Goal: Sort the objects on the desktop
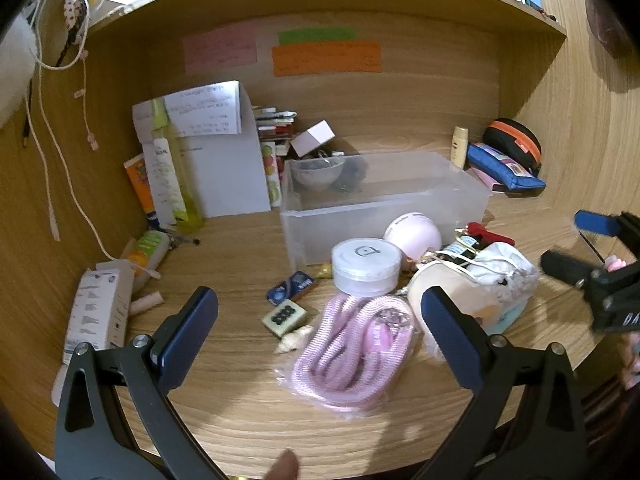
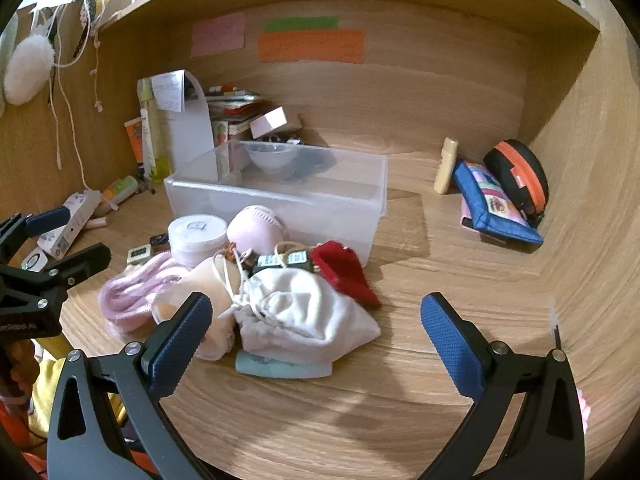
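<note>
Three coloured notes, one pink (image 1: pixel 220 48), one green (image 1: pixel 317 35) and one orange (image 1: pixel 326 58), are stuck to the back wall, their writing too blurred to read. Ahead of the left hand-held gripper (image 1: pixel 320 332), whose jaws stand wide and hold nothing, lie a bagged pink cord (image 1: pixel 352 348), a round white tub (image 1: pixel 366 266) with an unreadable mark and a tile (image 1: pixel 285 317) with blurred characters. The right hand-held gripper (image 2: pixel 316 332), equally wide and empty, faces a white drawstring pouch (image 2: pixel 308 320) on the tabletop (image 2: pixel 440 360). Beyond sits one clear bin (image 2: pixel 280 196), its contents hazy.
</note>
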Available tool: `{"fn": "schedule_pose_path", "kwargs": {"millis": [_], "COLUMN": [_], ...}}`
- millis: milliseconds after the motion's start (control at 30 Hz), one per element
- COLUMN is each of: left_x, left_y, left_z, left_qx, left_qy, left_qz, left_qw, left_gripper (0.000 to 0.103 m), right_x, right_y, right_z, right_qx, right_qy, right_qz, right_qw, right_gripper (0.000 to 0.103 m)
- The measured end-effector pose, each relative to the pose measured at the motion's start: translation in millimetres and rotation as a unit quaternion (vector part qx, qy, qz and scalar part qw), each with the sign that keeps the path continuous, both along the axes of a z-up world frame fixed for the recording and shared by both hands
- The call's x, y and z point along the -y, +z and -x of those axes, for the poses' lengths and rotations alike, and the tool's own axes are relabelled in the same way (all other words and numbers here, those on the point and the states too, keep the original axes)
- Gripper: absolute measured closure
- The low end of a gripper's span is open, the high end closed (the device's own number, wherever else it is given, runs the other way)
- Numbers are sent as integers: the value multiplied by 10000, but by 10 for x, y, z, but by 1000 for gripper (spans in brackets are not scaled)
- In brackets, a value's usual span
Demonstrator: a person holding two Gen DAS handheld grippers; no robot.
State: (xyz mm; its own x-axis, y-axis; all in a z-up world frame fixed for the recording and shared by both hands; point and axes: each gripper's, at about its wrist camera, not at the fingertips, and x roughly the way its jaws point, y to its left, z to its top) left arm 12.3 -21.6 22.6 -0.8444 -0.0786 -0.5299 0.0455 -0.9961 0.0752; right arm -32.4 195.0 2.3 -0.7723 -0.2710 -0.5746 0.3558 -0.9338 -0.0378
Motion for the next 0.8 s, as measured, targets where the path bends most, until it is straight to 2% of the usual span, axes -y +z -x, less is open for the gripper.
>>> {"fn": "schedule_pose_path", "kwargs": {"millis": [167, 267, 367, 500, 567, 667, 800], "left_x": [155, 242, 350, 517, 543, 454, 309], "left_y": [-37, -125, -208, -380, -460, -545, -613], "left_z": [-26, -102, -140, -82, -68, -92, -68], "left_qx": [176, 268, 382, 1080, 1250, 1244, 1329], "left_qy": [-135, -94, -66, -404, -454, -391, -649], "left_qz": [-91, -27, -147, -787, -932, -590, -386], "left_qw": [9997, 9996, 9991, 9902, 9867, 9897, 9883], "left_gripper": [0, 0, 0, 0, 0, 0, 0], "right_x": [-115, -155, -171, -167, -142, -94, -49], "right_y": [116, 128, 103, 38, -30, -140, -272], "right_z": [-30, -53, -77, -96, -105, -110, -100], "right_qx": [-161, -148, -93, 26, 124, 303, 574], "right_qy": [-5, 121, 198, 264, 324, 420, 605], "right_qz": [-10, -99, -221, -336, -424, -525, -500], "right_qw": [9999, 9998, 9995, 9991, 9985, 9973, 9953], "right_gripper": [0, 0, 0, 0, 0, 0, 0]}}
